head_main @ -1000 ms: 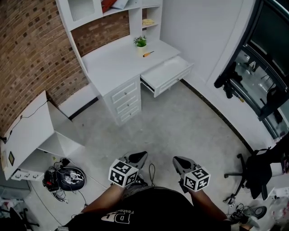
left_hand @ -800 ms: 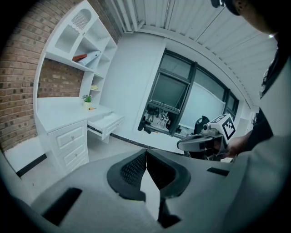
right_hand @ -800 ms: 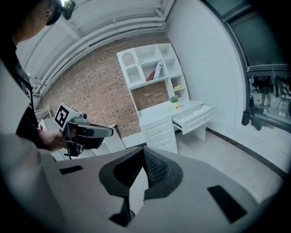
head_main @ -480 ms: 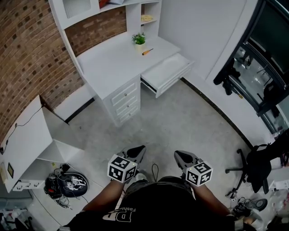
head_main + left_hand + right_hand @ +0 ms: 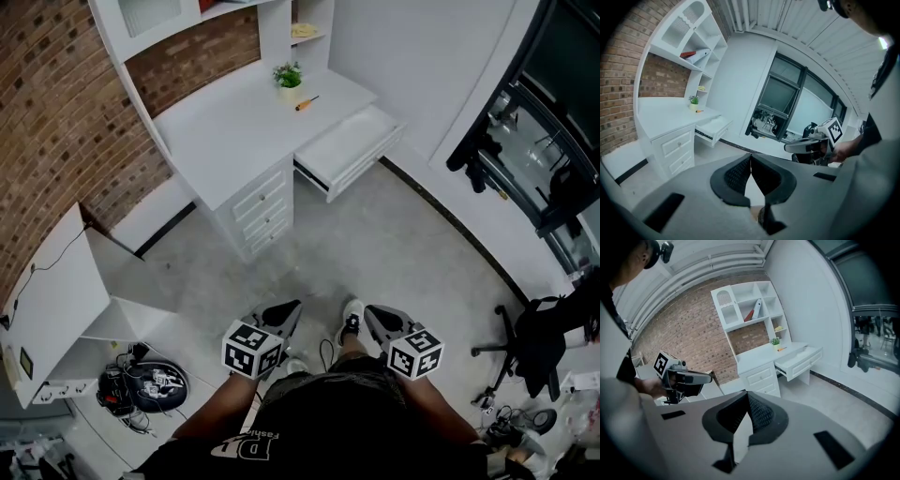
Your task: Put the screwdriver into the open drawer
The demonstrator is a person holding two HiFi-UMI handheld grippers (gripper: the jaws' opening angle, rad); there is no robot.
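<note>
An orange-handled screwdriver (image 5: 307, 102) lies on the white desk (image 5: 225, 131) beside a small potted plant (image 5: 288, 75). The open drawer (image 5: 349, 148) sticks out from under the desk's right end. Both grippers are far from the desk, held low in front of the person's body. My left gripper (image 5: 284, 314) and right gripper (image 5: 377, 319) point toward the desk, each shut with nothing between the jaws. The left gripper view shows the screwdriver (image 5: 698, 111) and drawer (image 5: 712, 127) far off. In the right gripper view, the screwdriver (image 5: 781, 348) and drawer (image 5: 799, 359) look just as distant.
Grey floor lies between me and the desk. A white cabinet (image 5: 56, 300) lies open at the left, with a helmet and cables (image 5: 141, 384) beside it. An office chair (image 5: 534, 347) and dark window frames (image 5: 544, 141) stand at the right. A shoe (image 5: 352, 319) shows between the grippers.
The view has shifted a little toward the desk as the person steps forward; a shoe now shows between the grippers. Both grippers stay shut and held the same way.
</note>
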